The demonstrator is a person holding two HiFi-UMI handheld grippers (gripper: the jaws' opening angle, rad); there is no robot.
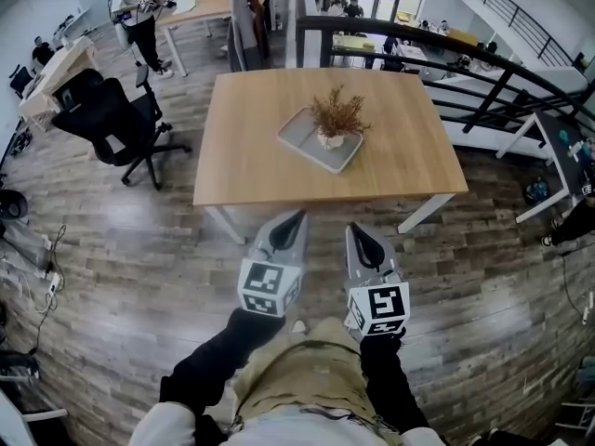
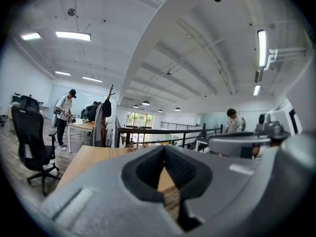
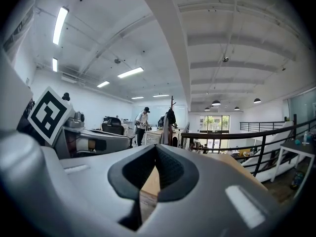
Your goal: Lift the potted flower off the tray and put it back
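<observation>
left gripper [image 1: 297, 217] and right gripper [image 1: 354, 230] are hanging short of the table [image 1: 251, 161], jaws together, empty, since the potted flower [image 1: 335, 124] is sitting beyond reach on its tray [image 1: 299, 145].

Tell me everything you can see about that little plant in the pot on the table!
The small potted flower is a bunch of dry, brown, twiggy sprigs spreading up from a little whitish round pot. It stands upright on the pale grey rectangular tray, which lies near the middle of the light wooden table. Only the tray touches it. It is too far off to tell what the pot is made of.
</observation>
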